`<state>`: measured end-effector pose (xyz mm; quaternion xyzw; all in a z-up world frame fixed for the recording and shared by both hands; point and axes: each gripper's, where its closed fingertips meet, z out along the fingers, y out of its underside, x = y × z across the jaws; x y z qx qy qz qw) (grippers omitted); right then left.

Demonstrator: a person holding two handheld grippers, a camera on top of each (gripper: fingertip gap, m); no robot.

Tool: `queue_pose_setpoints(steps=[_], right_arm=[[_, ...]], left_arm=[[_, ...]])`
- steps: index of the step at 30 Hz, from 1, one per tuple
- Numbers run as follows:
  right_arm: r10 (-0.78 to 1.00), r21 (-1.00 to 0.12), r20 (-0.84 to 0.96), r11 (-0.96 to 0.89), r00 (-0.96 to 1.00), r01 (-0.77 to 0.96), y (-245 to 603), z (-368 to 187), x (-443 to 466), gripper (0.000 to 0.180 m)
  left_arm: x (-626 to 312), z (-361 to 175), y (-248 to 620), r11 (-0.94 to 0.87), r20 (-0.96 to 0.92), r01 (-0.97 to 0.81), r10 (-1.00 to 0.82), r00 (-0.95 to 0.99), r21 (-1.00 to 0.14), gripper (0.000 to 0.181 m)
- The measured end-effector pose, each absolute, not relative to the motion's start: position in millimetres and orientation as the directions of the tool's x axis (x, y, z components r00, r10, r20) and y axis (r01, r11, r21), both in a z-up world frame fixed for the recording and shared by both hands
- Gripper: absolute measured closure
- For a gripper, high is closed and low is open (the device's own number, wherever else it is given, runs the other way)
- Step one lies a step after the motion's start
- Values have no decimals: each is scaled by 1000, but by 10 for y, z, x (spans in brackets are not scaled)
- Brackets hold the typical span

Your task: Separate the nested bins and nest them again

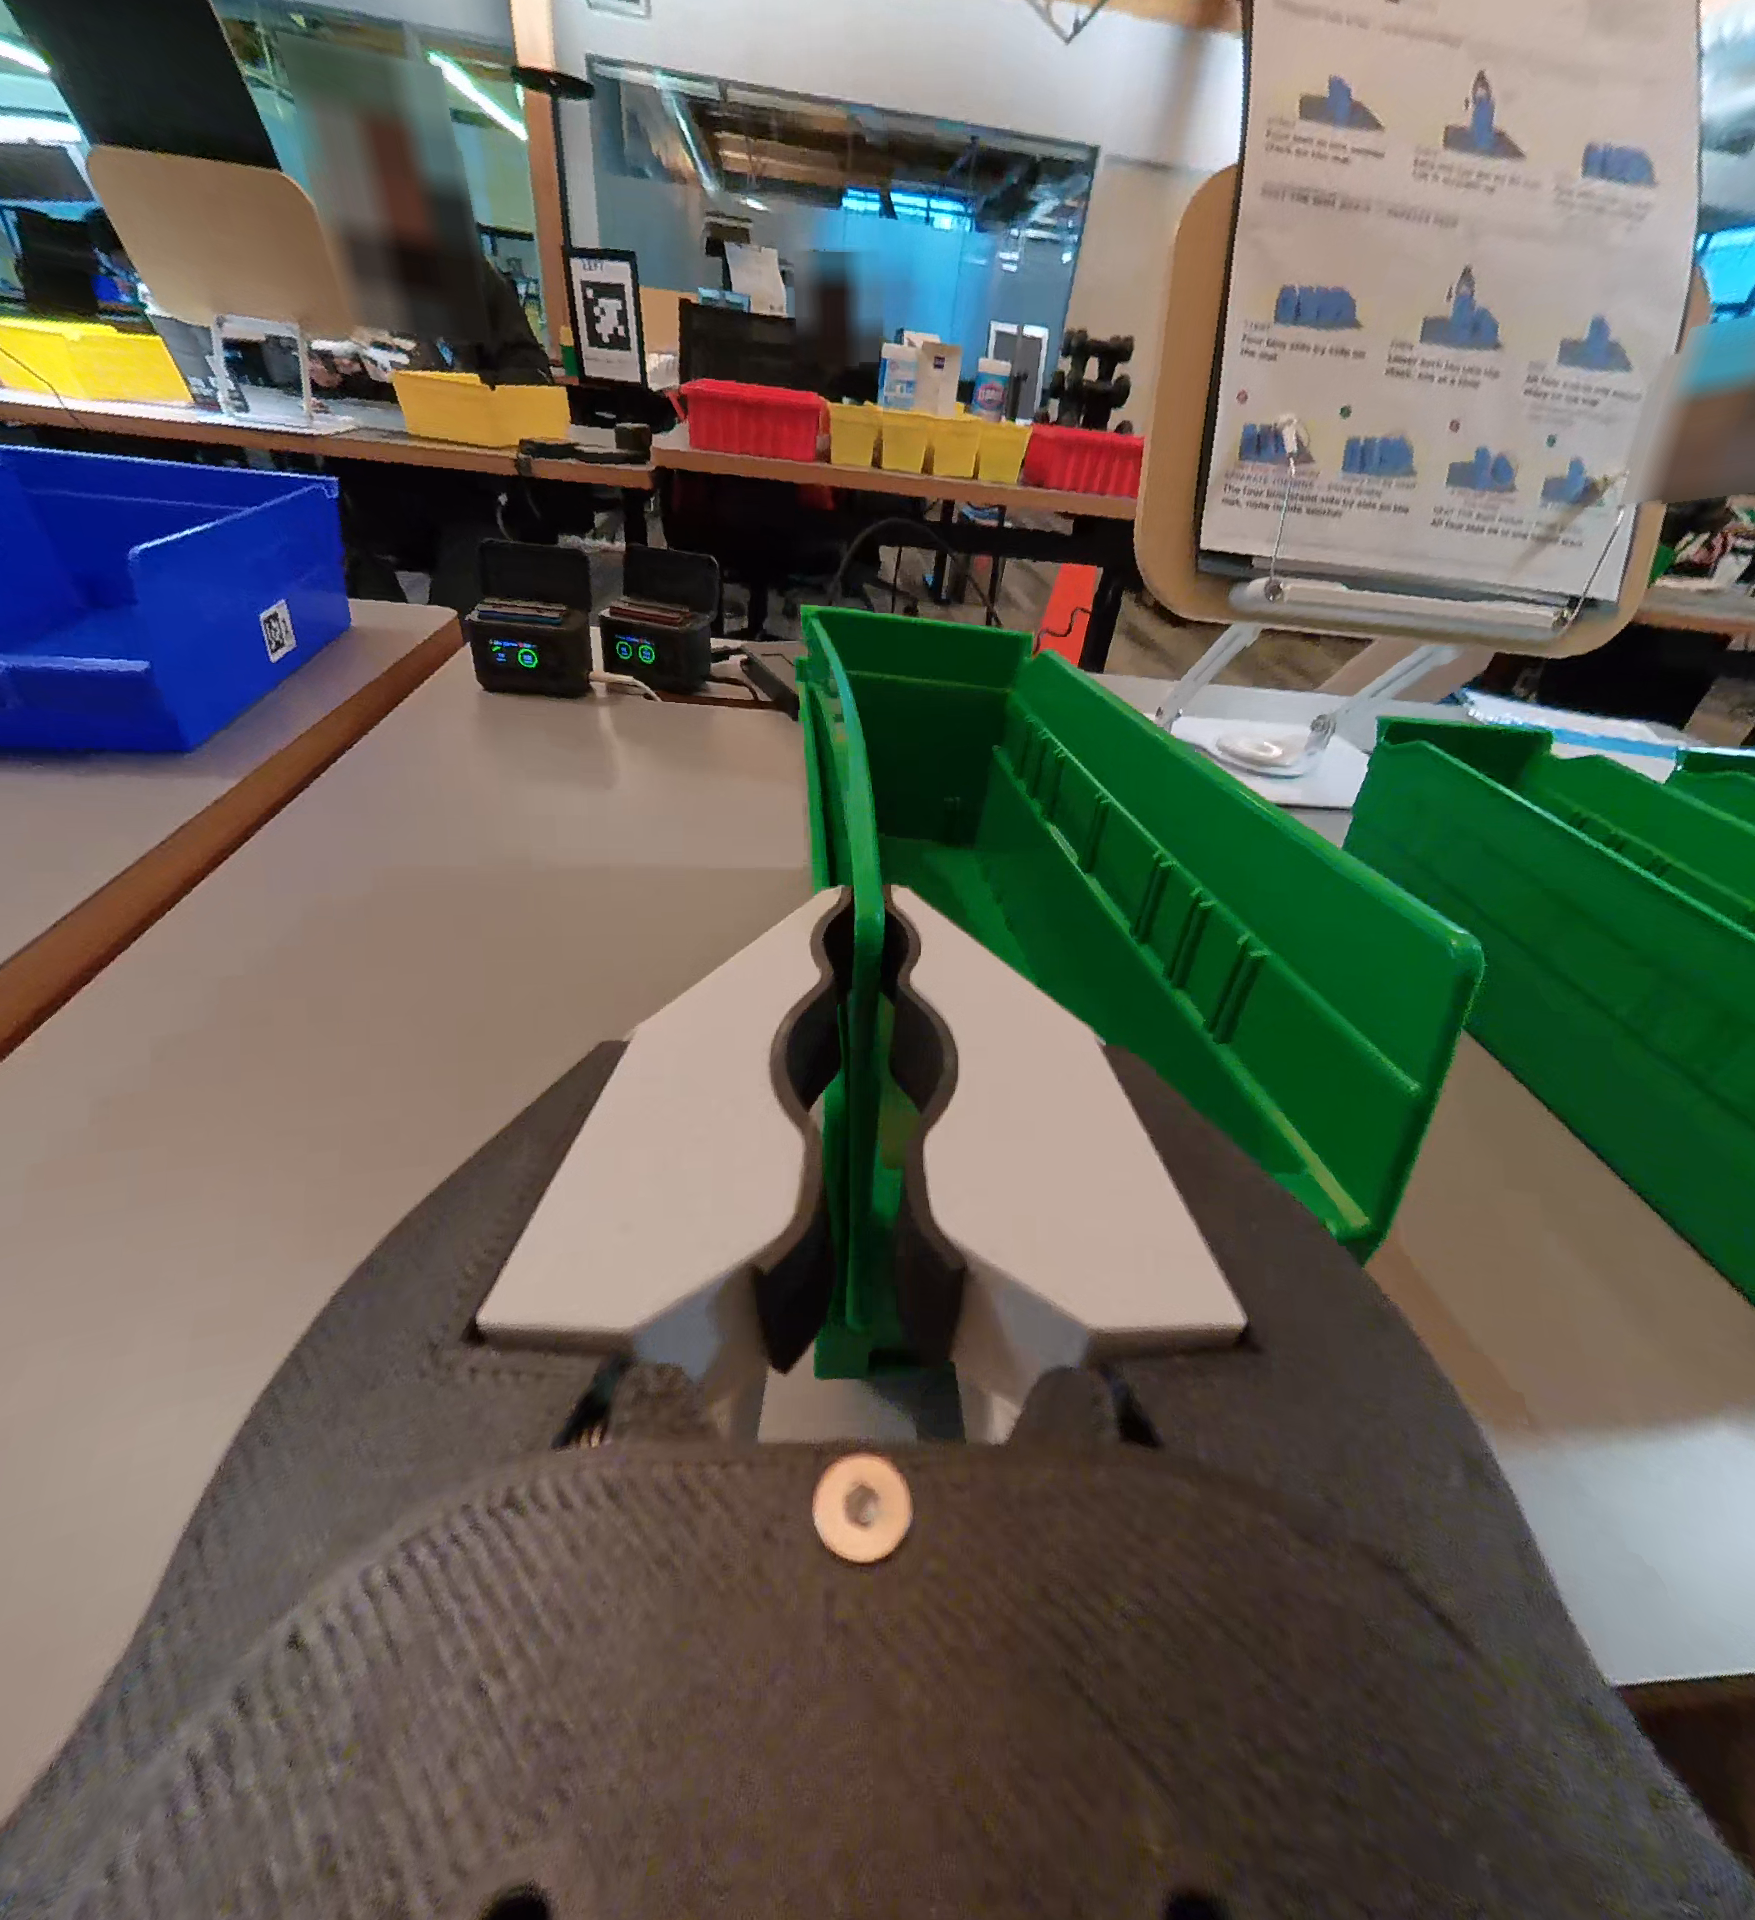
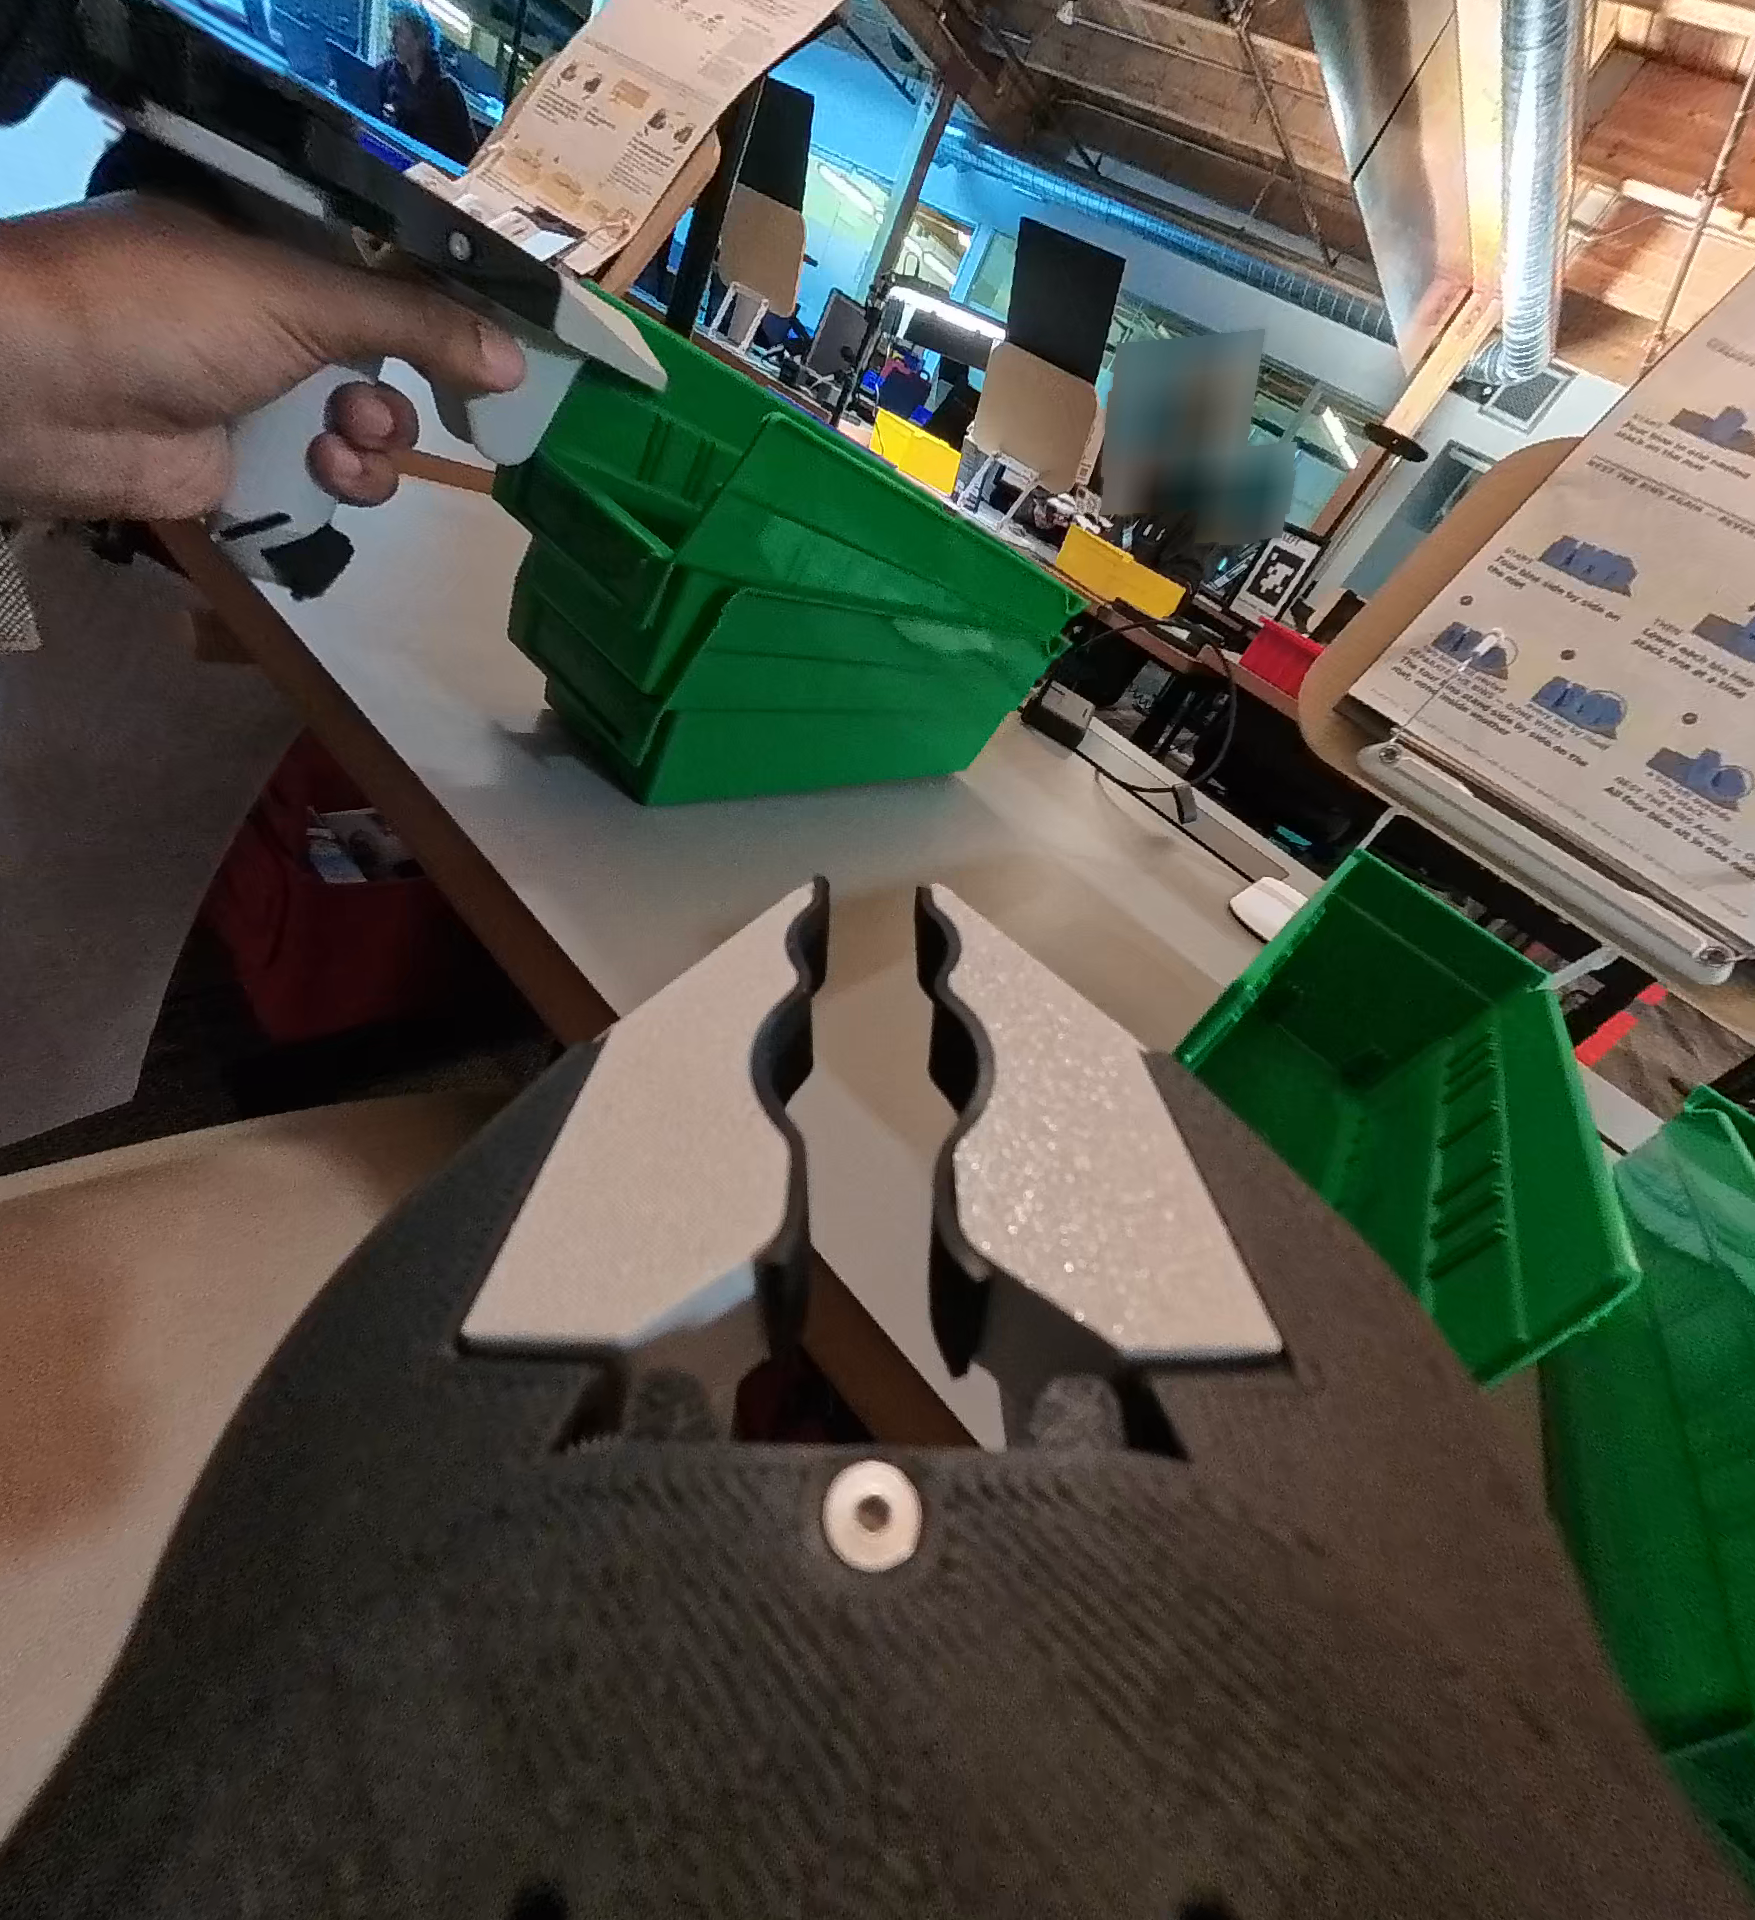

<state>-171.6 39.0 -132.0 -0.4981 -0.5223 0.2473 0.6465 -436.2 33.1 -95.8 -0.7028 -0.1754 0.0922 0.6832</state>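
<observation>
My left gripper (image 1: pixel 868 904) is shut on the near side wall of a green bin (image 1: pixel 1164 883), both pads pressed on the thin rim. In the right wrist view this gripper (image 2: pixel 624 358), held by a hand, grips the tilted top bin (image 2: pixel 748 468) of a nested green stack (image 2: pixel 779 707) on the grey table (image 2: pixel 956 831). My right gripper (image 2: pixel 871 904) is open and empty above the table, with only table surface between its pads. A separate green bin (image 2: pixel 1424 1122) lies to its right, with another green bin (image 2: pixel 1735 1403) nearer. These loose bins also show in the left wrist view (image 1: pixel 1631 935).
A blue bin (image 1: pixel 125 603) sits on the neighbouring table at left. Two black charger cases (image 1: pixel 530 644) stand at the table's far edge. An instruction sheet on a stand (image 1: pixel 1444 312) rises at the back right. The table's brown edge (image 2: pixel 416 790) runs along the left.
</observation>
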Motion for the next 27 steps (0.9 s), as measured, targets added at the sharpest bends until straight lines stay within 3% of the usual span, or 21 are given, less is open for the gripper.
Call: queue_pose_setpoints(steps=[16,27], right_arm=[[836,-898,438,389,330,206,396,-1328,-1713,165],[837,-897,439,391,327,206,385,-1332,-1719,165]], left_arm=[[-4358,-831,233,56,180,172,366,913,-984,181],[-4343,-532,145,242,173,89,351,920,-966,181]])
